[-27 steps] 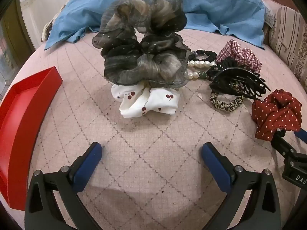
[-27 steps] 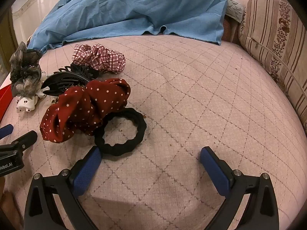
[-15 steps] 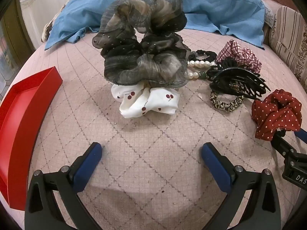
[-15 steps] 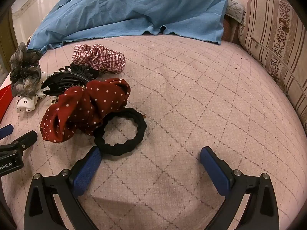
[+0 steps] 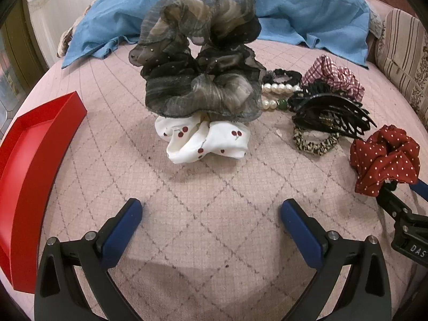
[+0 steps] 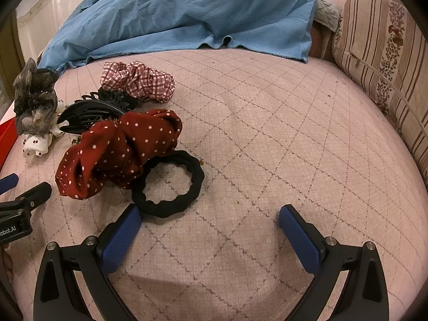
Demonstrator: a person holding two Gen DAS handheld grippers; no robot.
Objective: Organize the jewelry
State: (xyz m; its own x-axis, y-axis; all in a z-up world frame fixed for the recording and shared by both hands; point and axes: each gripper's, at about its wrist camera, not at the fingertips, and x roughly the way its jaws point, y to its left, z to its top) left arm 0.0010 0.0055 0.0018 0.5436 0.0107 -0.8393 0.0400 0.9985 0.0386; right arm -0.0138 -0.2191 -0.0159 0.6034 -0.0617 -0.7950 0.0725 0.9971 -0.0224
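- Covering the whole view, the pink quilted bed surface [image 6: 267, 133] carries every piece, with a rumpled blue cloth [image 6: 187, 13] at the far end.
- Red tray [image 5: 32, 165] sits at the left edge; the part in view holds nothing, so sorting looks barely begun, by my read.
- Big sheer grey-black scrunchie [image 5: 200, 67] is piled on a white cherry-print scrunchie [image 5: 206, 139], straight ahead of the left gripper [image 5: 211, 211], fingers wide apart and empty.
- Red polka-dot scrunchie [image 6: 120, 152] lies touching a black hair tie [image 6: 167, 184], just beyond the right gripper [image 6: 210, 214], its fingers spread too, gripping nothing.
- Plaid scrunchie [image 6: 139, 83] and black claw clip [image 5: 331, 115] are bunched together further back.
- Smaller bits now: a leopard-print tie [image 5: 315, 141] under the clip, a pearl bracelet [image 5: 275, 96], a thin black tie [image 5: 283, 76].
- Everything's still loose on the bed, all left to collect!
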